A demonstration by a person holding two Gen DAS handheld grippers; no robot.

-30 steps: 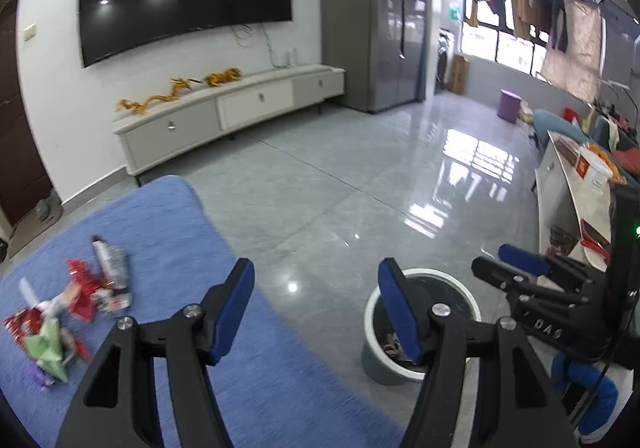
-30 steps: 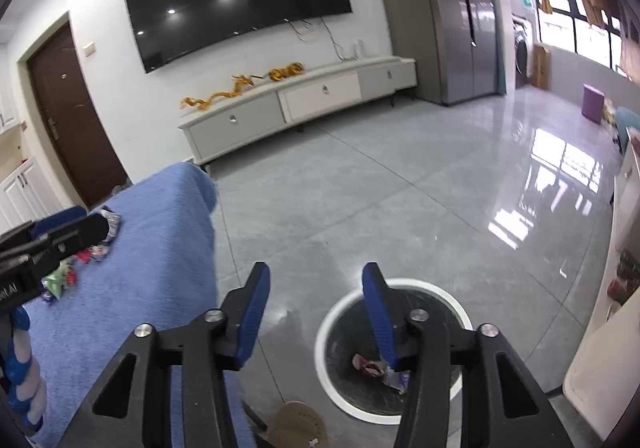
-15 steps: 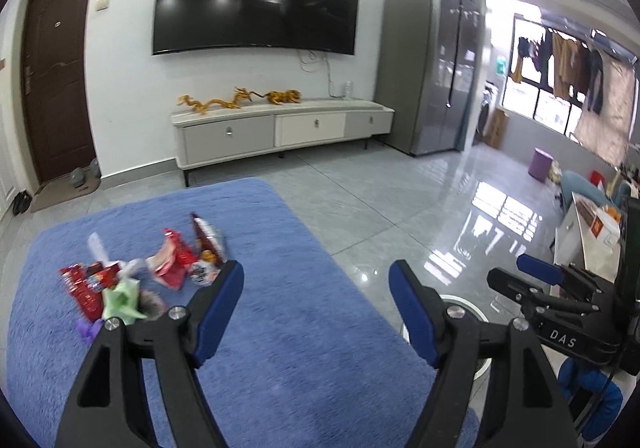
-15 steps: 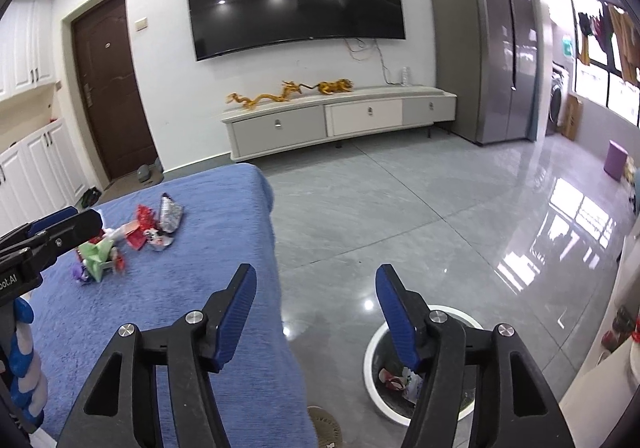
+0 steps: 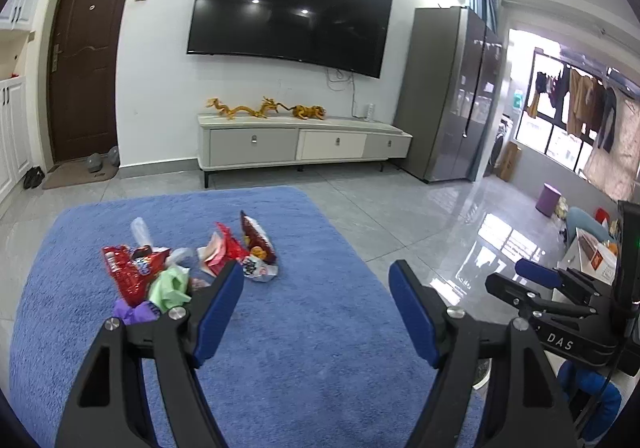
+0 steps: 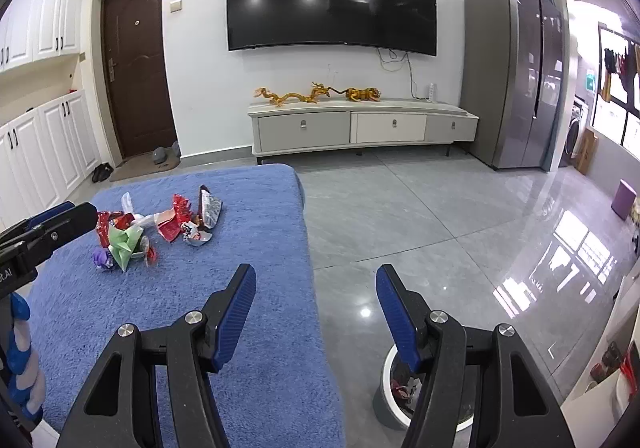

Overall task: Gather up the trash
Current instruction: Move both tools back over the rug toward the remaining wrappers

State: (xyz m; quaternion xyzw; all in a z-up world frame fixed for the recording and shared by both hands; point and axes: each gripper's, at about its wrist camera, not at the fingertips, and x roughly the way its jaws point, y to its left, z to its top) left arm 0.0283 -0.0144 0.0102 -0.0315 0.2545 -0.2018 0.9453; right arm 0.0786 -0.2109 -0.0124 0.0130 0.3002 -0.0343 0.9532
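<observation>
A pile of trash [image 5: 180, 264] lies on the blue rug [image 5: 312, 348]: red wrappers, a green one [image 5: 172, 288], a purple one and a dark red chip bag [image 5: 258, 238]. My left gripper [image 5: 316, 276] hangs open above the rug, just right of the pile, with nothing between its fingers. Seen from the right wrist, the same trash pile [image 6: 156, 224] is far left on the rug [image 6: 260, 228]. My right gripper [image 6: 316, 274] is open and empty over the rug's right edge. A white-rimmed bin [image 6: 394, 380] with wrappers inside stands on the floor, partly hidden by the right finger.
Grey glossy tiles surround the rug. A white TV cabinet [image 5: 304, 144] and a grey fridge [image 5: 452, 96] line the far wall, next to a brown door [image 5: 86, 60]. White cupboards [image 6: 40, 152] run along the left. A purple stool [image 5: 548, 198] and a low table [image 5: 592, 252] stand at the right.
Both grippers swung left from the bin toward the rug, so the trash pile moved toward the middle of the views. Both pairs of jaws widened, and the views levelled out.
</observation>
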